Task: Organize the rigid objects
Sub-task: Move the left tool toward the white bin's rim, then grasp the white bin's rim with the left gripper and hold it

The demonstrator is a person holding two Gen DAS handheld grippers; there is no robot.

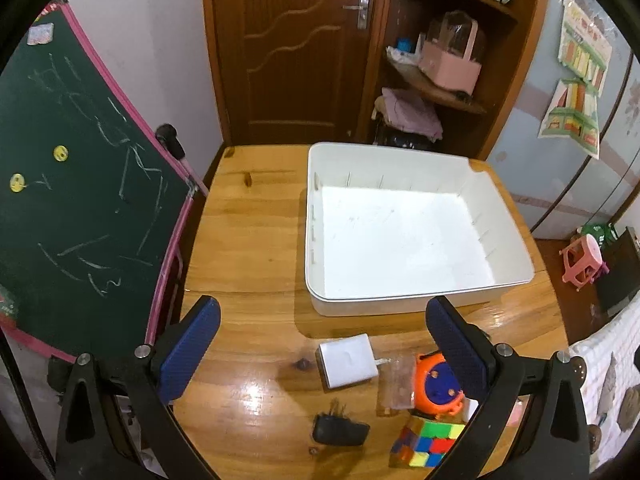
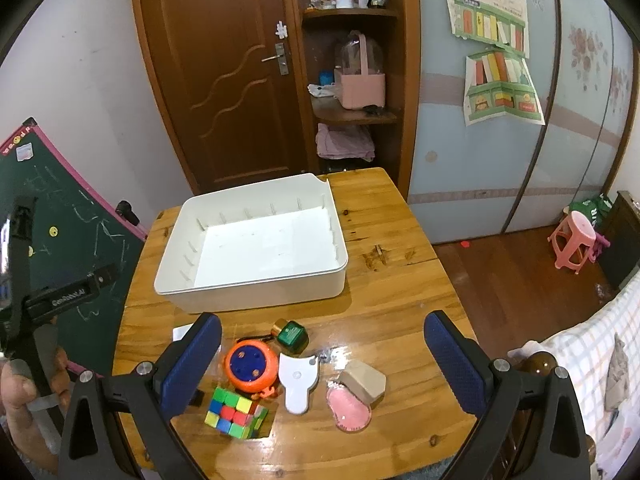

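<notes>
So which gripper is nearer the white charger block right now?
Left. The left gripper hangs open right over the white charger block, which lies between its fingers. The right gripper is off to the charger's right, above the orange reel.

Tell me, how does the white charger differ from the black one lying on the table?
The white charger is a pale, squarish block lying flat, its prongs pointing right toward the orange reel. The black charger looks smaller and darker, with prongs pointing up and away, and lies nearer the camera. Both rest loose on the wooden table, outside the white tray, untouched by either gripper.
</notes>
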